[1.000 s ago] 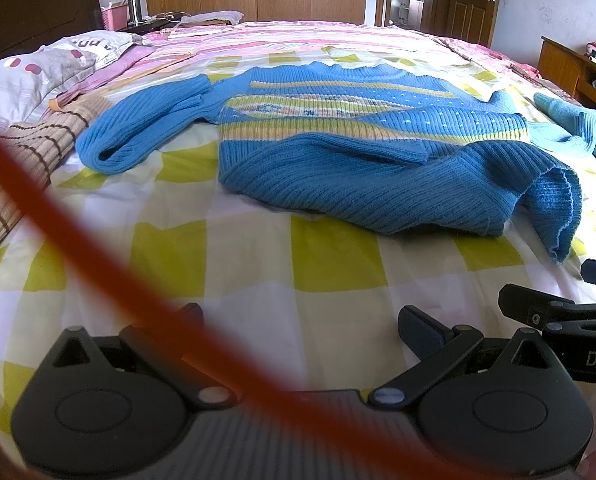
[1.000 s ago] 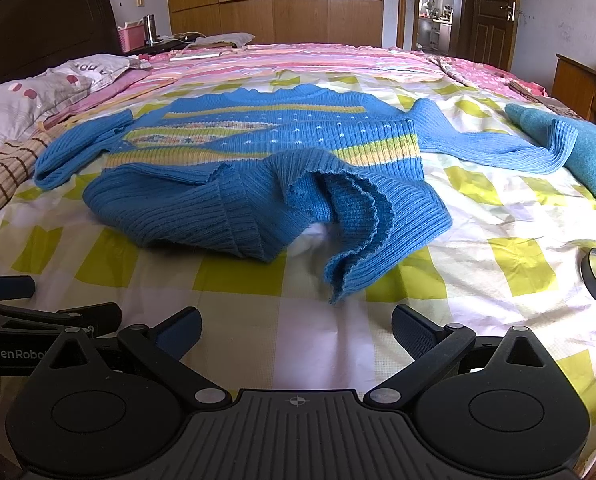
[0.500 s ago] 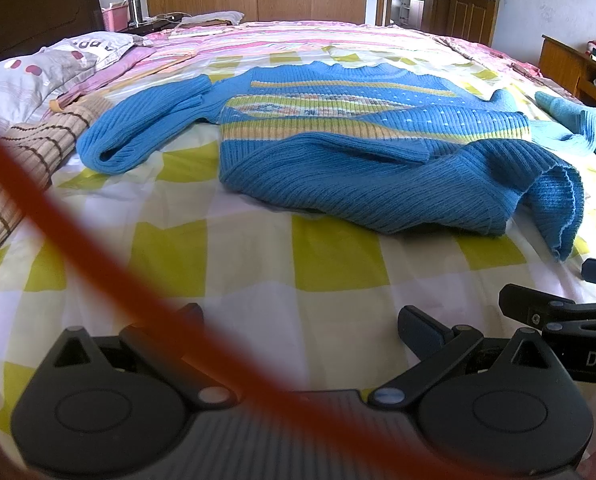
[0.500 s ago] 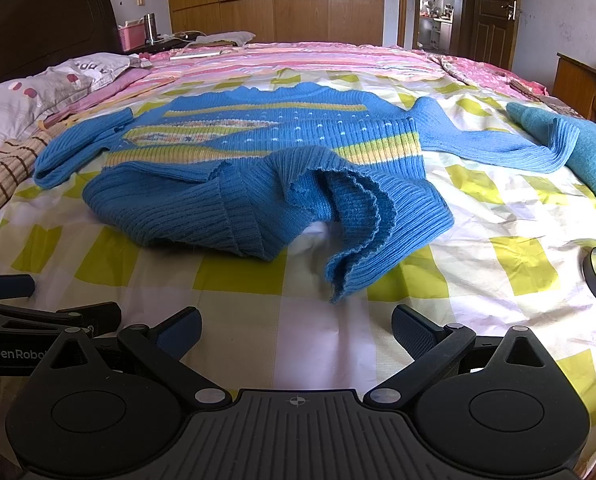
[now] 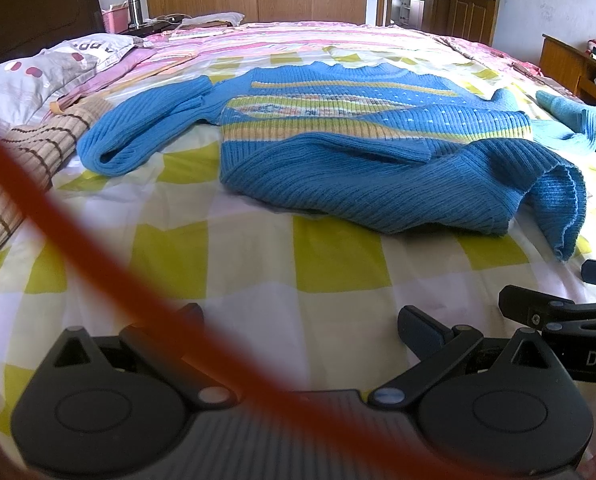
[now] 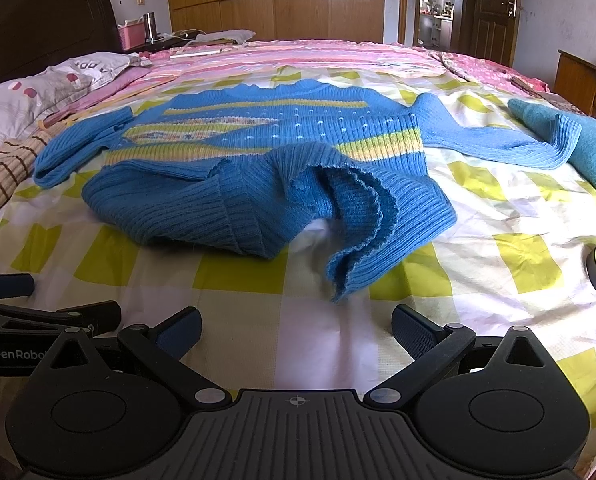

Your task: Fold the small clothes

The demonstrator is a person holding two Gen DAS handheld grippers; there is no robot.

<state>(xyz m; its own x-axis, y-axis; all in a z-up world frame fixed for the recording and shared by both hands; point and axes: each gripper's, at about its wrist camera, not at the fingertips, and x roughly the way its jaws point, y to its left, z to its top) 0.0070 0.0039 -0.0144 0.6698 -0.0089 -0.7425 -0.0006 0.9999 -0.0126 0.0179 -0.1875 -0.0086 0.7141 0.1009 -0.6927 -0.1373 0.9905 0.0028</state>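
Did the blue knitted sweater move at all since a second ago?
No. The blue knitted sweater lies on the same yellow-checked bedsheet squares, bunched hem unchanged.

- The blue sweater (image 6: 258, 184) was ribbed knit wool — matt, coarse.
- The checked bedsheet (image 6: 338, 344) was smooth cloth, faintly creased.
- The right gripper (image 6: 296, 330) was matt black plastic.
- The wardrobe (image 6: 274, 0) was lightly glossy wood.

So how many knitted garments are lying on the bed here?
2: the blue striped sweater spread mid-bed, and a teal knit at the right edge, partly cut off; others may lie out of view.
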